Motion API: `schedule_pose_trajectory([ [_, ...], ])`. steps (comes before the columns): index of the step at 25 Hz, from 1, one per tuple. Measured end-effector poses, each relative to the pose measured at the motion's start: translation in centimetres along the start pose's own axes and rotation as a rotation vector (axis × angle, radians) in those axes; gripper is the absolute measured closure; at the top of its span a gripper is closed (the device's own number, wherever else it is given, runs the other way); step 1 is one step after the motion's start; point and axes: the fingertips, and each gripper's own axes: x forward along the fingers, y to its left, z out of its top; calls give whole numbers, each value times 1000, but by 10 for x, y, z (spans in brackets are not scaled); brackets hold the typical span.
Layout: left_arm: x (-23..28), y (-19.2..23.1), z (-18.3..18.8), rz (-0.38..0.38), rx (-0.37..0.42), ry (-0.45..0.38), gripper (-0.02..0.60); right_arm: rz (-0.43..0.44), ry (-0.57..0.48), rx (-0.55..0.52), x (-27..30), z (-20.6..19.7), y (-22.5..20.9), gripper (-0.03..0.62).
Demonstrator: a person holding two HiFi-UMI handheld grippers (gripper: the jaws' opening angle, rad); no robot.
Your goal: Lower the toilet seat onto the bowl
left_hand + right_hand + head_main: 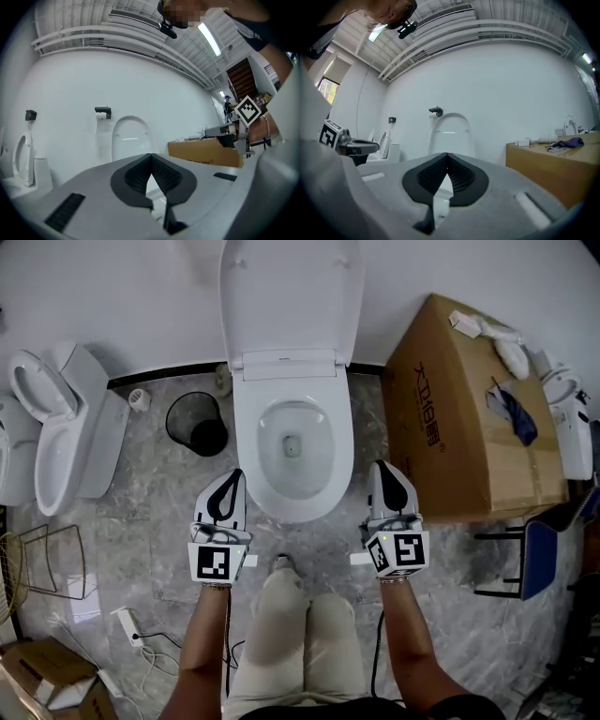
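Nearest, the 2 claws — left gripper and right gripper — sit closed and empty, flanking the bowl. Beyond, the toilet seat stands raised against the wall — stiff, smooth plastic, likely light; hook its top edge.

Toilet seat: white, glossy, long oval, raised upright at 12 o'clock end of bowl, hinged at flat white block along its lower edge. Back leans against white wall. Underside faces out, two small bumpers near top edge. Looks like one solid panel; ring and lid possibly stacked together, hard to tell apart.

Bowl: white, egg-shaped, uncovered, broad smooth rim, narrow front toward 6 o'clock. Shallow water and small dark drain at centre.
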Motion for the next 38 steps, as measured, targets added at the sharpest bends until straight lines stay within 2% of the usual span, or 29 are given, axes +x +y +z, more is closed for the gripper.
schedule_pose_trajectory([
  [4, 10, 3, 53, -18, 20, 2, 578, -4, 9, -1, 2, 50, 2, 588],
  [9, 25, 11, 109, -12, -8, 0, 578, -10, 21, -7, 8, 104, 1, 588],
  [10, 28, 11, 119, -21, 41, 1, 578, -13, 24, -5, 8, 113, 1, 588],
  [12, 32, 8, 138, -77, 278, 36, 578, -14, 32, -3, 8, 130, 2, 588],
  [13, 32, 8, 146, -93, 358, 58, 578, -12, 37, -3, 8, 138, 2, 588],
  [14, 32, 9, 153, -84, 351, 67, 578, -10, 40, -1, 8, 146, 2, 588],
  [15, 31, 13, 160, -55, 275, 64, 578, -7, 43, 1, 9, 154, 3, 588],
  [17, 28, 22, 173, 19, 73, 46, 578, -2, 46, 6, 12, 168, 5, 588],
  [18, 26, 26, 179, 40, 24, 42, 578, -1, 47, 9, 13, 174, 6, 588],
  [28, 10, 28, 210, 48, 54, 131, 578, 16, 41, 10, 3, 227, 23, 588],
  [33, -4, 10, 233, 29, 81, 88, 578, 25, 37, -2, -18, 242, 31, 588],
  [36, -20, 5, 230, 49, 60, 130, 578, 32, 28, -7, -33, 247, 34, 588],
  [38, -34, 0, 234, 58, 51, 125, 578, 32, 29, -4, -48, 248, 37, 588],
])
